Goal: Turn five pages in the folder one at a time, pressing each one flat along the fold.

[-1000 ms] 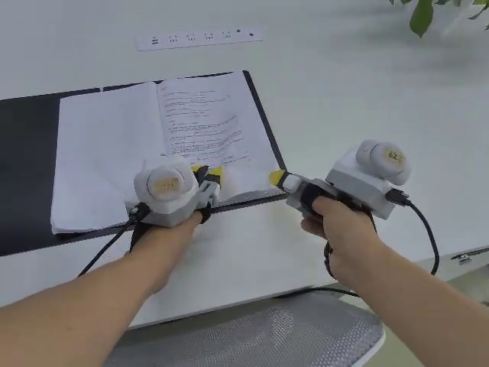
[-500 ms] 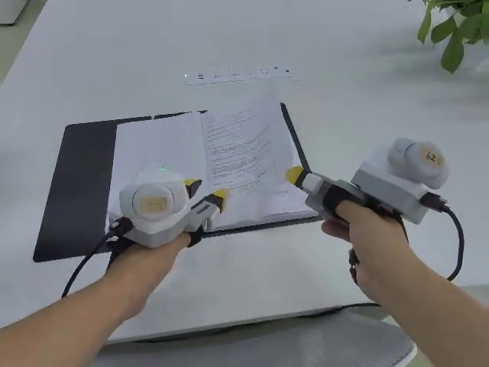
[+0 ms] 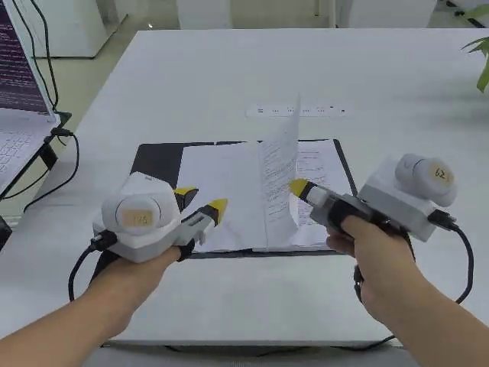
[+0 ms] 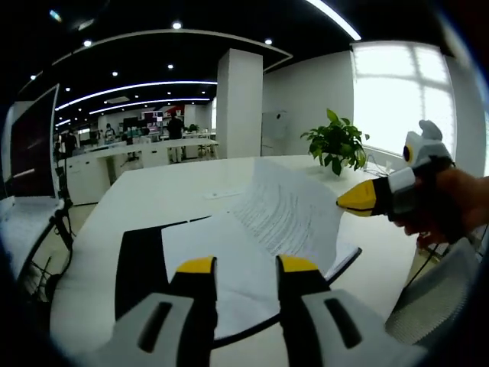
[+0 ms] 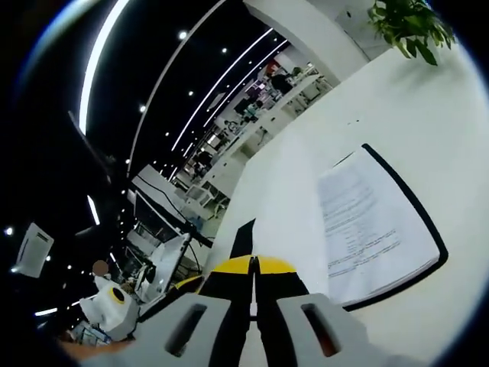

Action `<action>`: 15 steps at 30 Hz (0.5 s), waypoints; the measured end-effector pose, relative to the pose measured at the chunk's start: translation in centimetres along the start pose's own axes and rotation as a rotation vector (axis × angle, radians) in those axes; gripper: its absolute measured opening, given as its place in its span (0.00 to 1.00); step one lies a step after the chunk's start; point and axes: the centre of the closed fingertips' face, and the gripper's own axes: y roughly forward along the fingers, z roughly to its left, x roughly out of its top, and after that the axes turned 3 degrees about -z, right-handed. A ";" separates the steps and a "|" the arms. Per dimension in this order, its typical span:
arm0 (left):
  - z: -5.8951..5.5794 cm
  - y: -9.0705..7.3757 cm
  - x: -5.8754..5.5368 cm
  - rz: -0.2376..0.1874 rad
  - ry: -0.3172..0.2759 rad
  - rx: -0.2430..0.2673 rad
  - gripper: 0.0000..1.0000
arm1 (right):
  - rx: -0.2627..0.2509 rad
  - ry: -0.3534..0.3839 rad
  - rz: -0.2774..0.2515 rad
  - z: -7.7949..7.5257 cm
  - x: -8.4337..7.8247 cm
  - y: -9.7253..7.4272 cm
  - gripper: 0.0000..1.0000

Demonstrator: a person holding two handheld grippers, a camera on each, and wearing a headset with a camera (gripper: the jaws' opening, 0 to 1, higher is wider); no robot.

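A wide white table (image 3: pixel 229 69) runs from the near edge to the far end of the room. On it, near the person, a black folder (image 3: pixel 157 160) lies open and flat, with its spine running from near to far. A stack of white sheets (image 3: pixel 218 183) rests on its left half, leaving a strip of bare black cover further left. Printed pages (image 3: pixel 325 172) lie on its right half.

One printed page (image 3: pixel 276 183) stands almost upright over the fold, between the two halves, with its top edge reaching toward the far side.

The right gripper (image 3: pixel 298 187) comes in from the right, held in the person's hand. Its yellow-tipped jaws are clenched on the near right edge of that raised page. In the right gripper view the two jaws meet with no more than a thin line between them.

The left gripper (image 3: pixel 202 199) hovers over the near left corner of the folder. Its jaws are spread apart, grasp nothing, and point toward the fold.

Just beyond the folder a white power strip (image 3: pixel 298 111) lies across the table. A laptop (image 3: pixel 15 92) sits at the far left, off the table, and plant leaves (image 3: pixel 481 65) show at the far right edge.
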 end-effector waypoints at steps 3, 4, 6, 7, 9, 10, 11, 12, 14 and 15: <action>1.3 -1.0 0.4 -0.008 -0.001 0.023 0.29 | 0.016 -0.009 0.016 1.0 -0.6 1.0 0.00; 1.5 -1.3 0.5 -0.010 -0.001 0.028 0.29 | 0.022 -0.014 0.023 1.4 -0.8 1.2 0.00; 2.3 -1.9 0.6 -0.016 -0.005 0.045 0.29 | 0.028 -0.033 0.043 2.3 -1.5 2.1 0.00; 2.6 -2.2 0.8 -0.021 -0.009 0.052 0.29 | 0.029 -0.034 0.044 2.4 -1.6 2.2 0.00; 3.2 -2.8 0.9 -0.023 -0.011 0.068 0.29 | 0.032 -0.038 0.059 3.1 -2.2 2.7 0.00; 3.5 -3.1 1.0 -0.029 -0.016 0.075 0.29 | 0.036 -0.048 0.069 3.1 -2.4 3.1 0.00; 3.8 -3.3 1.0 -0.031 -0.022 0.080 0.29 | 0.035 -0.053 0.074 3.0 -2.5 3.4 0.00; 4.1 -3.6 1.0 -0.033 -0.023 0.088 0.29 | 0.035 -0.058 0.085 3.1 -2.7 3.9 0.00; 4.6 -4.0 1.0 -0.038 -0.034 0.098 0.29 | 0.037 -0.066 0.100 3.3 -3.3 4.6 0.00; 4.8 -4.2 1.1 -0.039 -0.036 0.103 0.29 | 0.036 -0.071 0.105 3.3 -3.5 4.9 0.00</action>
